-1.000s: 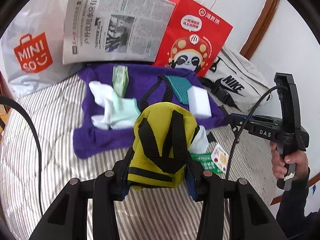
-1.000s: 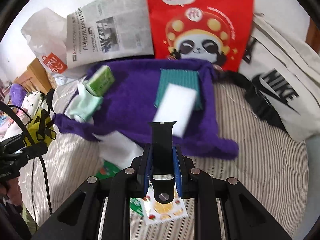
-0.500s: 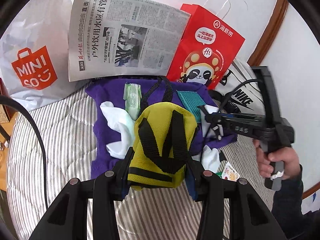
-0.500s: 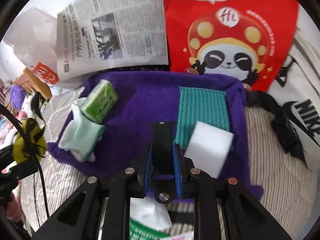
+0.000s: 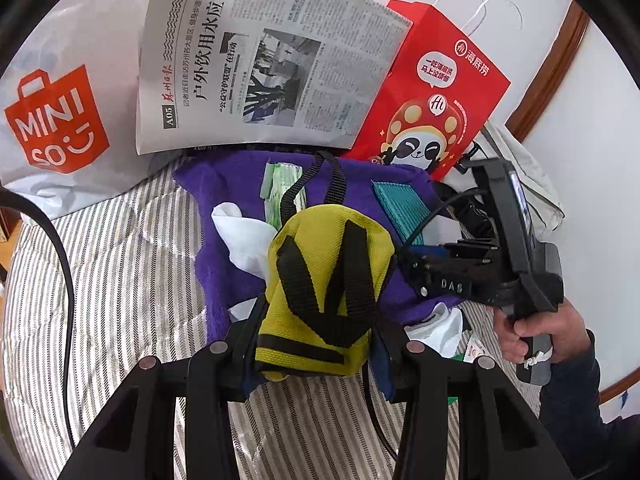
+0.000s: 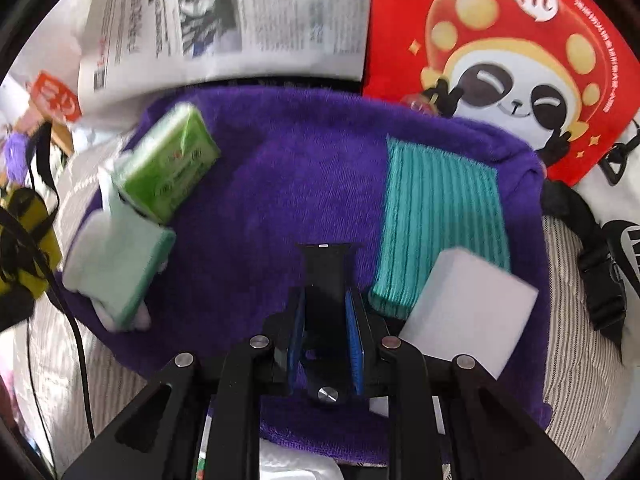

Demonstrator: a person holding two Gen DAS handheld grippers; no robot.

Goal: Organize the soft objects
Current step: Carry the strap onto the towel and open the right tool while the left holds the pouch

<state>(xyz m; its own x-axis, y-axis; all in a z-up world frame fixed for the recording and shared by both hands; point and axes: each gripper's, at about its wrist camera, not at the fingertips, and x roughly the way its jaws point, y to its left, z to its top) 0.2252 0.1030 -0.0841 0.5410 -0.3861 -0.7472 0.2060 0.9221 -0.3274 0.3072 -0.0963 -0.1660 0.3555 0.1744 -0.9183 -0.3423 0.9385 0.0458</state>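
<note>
The soft objects are gathered on the purple towel (image 6: 288, 184) spread over the striped bedding (image 5: 120, 280): a green tissue pack (image 6: 170, 166) leaning on a pale mint cloth (image 6: 116, 264) at the left side, a teal ribbed cloth (image 6: 436, 224) with a white sponge block (image 6: 468, 312) overlapping its near corner at the right. You hold two more pieces. Your left gripper (image 5: 320, 340) is clamped on a yellow pouch with black straps (image 5: 324, 292), its jaws set fairly narrow and squeezing the fabric from both sides, so the pouch stands upright above the near edge of the towel. Your right gripper (image 6: 324, 320) is closed on a flat black strap-like piece (image 6: 325, 276); the blue pads press its two edges, and its free end juts forward over the bare middle of the towel. That open purple patch between the two groups looks like the reason you are aiming there: it is the only room left. In the left view your right hand (image 5: 536, 332) grips the handle beside the towel's right edge, just beside the pouch, so mind the two tools crowding each other. Behind the towel a newspaper (image 5: 260, 64), a red panda bag (image 5: 432, 92) and a white shopping bag (image 5: 60, 112) lean on the wall as a backstop.
</note>
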